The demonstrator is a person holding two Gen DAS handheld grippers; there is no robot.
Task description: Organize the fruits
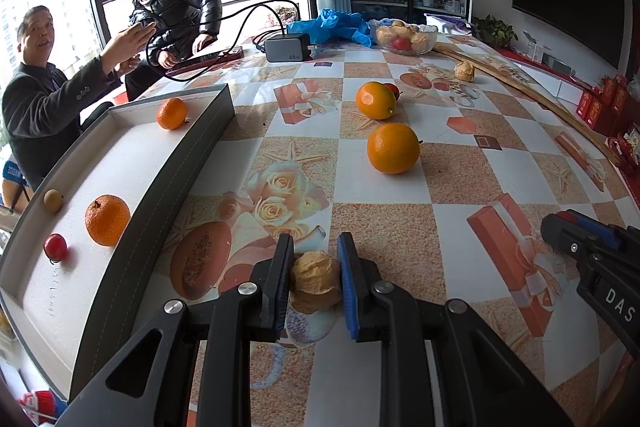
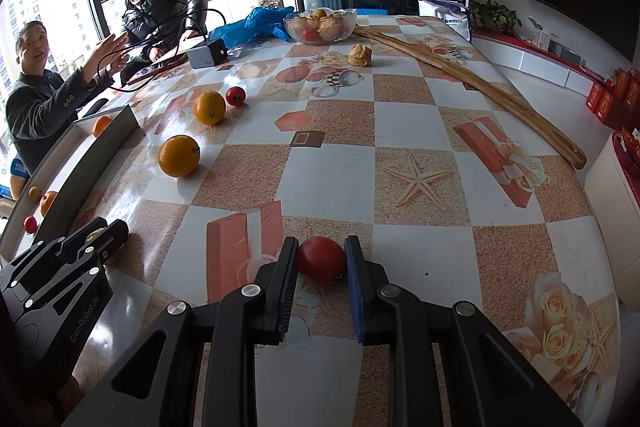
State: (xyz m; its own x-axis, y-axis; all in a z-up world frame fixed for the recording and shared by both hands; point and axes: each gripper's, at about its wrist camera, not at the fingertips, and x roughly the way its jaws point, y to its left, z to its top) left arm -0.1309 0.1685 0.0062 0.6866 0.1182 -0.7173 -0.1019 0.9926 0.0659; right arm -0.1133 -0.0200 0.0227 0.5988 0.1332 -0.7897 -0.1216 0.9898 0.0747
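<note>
A: Papery husked fruit (image 1: 315, 281) is clamped by the left gripper (image 1: 314, 281) above the bench (image 1: 460, 223), presumably for the tray (image 1: 188, 151).

B: A red tomato (image 2: 321, 259) is pinched by the right gripper (image 2: 322, 261), likely bound there too.

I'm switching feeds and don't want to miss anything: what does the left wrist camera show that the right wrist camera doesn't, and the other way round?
Only the left wrist view shows the papery husked fruit pinched in the left gripper, and the full inside of the tray with its four fruits.

Only the right wrist view shows the small red fruit pinched in the right gripper, and the whole wooden strip.

Both show the two loose oranges, the glass bowl, the charger and two seated people.
</note>
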